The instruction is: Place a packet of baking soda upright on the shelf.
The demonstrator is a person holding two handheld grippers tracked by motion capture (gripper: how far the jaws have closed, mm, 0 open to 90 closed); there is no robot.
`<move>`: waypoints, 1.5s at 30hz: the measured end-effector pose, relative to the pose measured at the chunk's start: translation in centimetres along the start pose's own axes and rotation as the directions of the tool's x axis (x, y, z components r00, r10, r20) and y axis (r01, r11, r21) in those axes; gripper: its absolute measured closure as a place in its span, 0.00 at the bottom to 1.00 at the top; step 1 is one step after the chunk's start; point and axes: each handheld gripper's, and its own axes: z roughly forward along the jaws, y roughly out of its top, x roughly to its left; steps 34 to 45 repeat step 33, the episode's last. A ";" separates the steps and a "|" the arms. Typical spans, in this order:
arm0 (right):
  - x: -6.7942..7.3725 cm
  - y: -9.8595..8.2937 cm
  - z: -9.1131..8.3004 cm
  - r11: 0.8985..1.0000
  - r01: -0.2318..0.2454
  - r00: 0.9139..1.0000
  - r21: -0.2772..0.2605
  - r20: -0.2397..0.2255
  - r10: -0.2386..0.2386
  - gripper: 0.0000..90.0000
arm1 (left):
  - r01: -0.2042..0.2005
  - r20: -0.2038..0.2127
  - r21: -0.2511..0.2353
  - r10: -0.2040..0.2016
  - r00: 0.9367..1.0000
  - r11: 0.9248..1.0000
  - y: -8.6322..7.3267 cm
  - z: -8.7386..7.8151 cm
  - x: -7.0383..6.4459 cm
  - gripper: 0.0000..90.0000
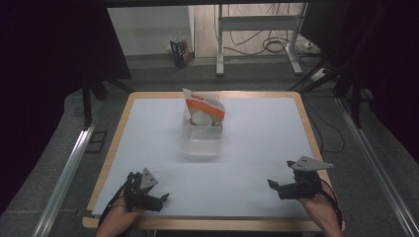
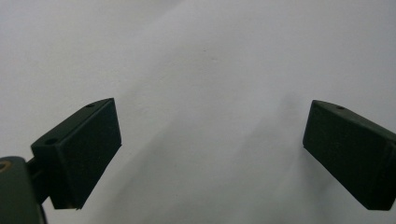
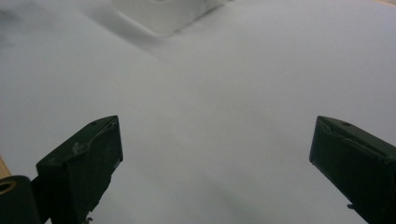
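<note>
A white table (image 1: 257, 148) fills the frame; a clear box (image 1: 203, 136) with an upright snack pouch (image 1: 203, 109) sits upper centre. The left gripper (image 1: 163, 199) and right gripper (image 1: 272, 185), both spread and empty, rest at the bottom corners. Likely the opening step: next, reach forward to the pouch.

Left claw (image 1: 163, 199) low, jaws wide, right claw (image 1: 278, 174) likewise, both empty
</note>
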 end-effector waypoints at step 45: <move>-2.1 -3.6 0.0 0.992 -0.068 0.996 0.107 0.060 0.062 0.01 | -0.005 -0.001 0.002 0.005 1.000 1.000 0.1 0.0 0.0 0.05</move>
